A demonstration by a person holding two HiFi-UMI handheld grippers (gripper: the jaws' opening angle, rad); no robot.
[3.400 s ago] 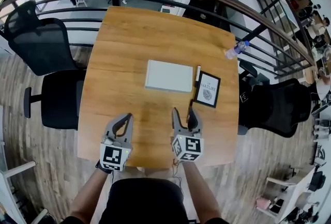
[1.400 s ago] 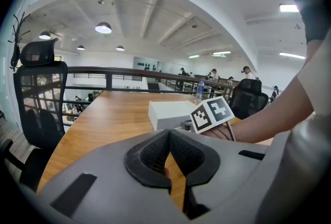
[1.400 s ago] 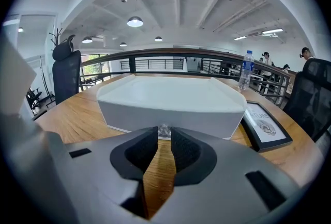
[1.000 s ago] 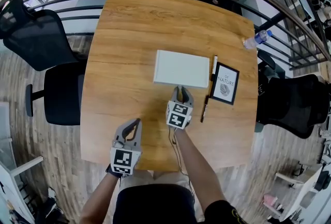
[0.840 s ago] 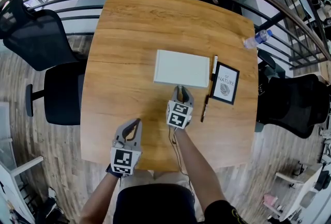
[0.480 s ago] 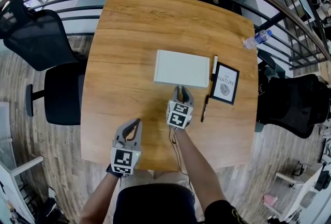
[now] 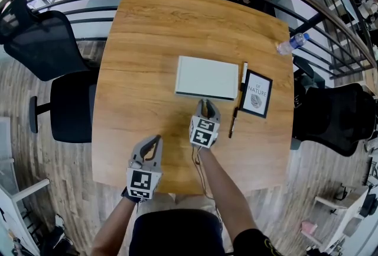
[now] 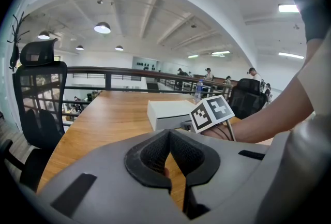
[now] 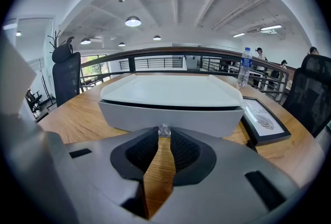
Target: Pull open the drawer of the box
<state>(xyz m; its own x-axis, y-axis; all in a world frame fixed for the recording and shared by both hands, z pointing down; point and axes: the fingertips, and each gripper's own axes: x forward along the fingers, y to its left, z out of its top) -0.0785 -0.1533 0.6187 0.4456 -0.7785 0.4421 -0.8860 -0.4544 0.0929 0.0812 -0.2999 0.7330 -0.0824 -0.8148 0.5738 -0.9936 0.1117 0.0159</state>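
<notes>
Right tool [image 7: 205,104] extended forward (jaws pinched), left tool [image 7: 155,141] nearer the body, jaws closed

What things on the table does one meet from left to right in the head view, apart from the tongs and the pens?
Box → frame → bottle.

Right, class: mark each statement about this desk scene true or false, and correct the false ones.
1. The right gripper has its jaws closed on the small clear knob on the front of the white box. True.
2. The picture frame lies to the left of the box. False: in the head view it lies to the box's right.
3. The left gripper holds the pen. False: its jaws are shut on nothing, and the pen lies beside the frame.
4. A water bottle stands upright near the far right corner of the table. True.
</notes>
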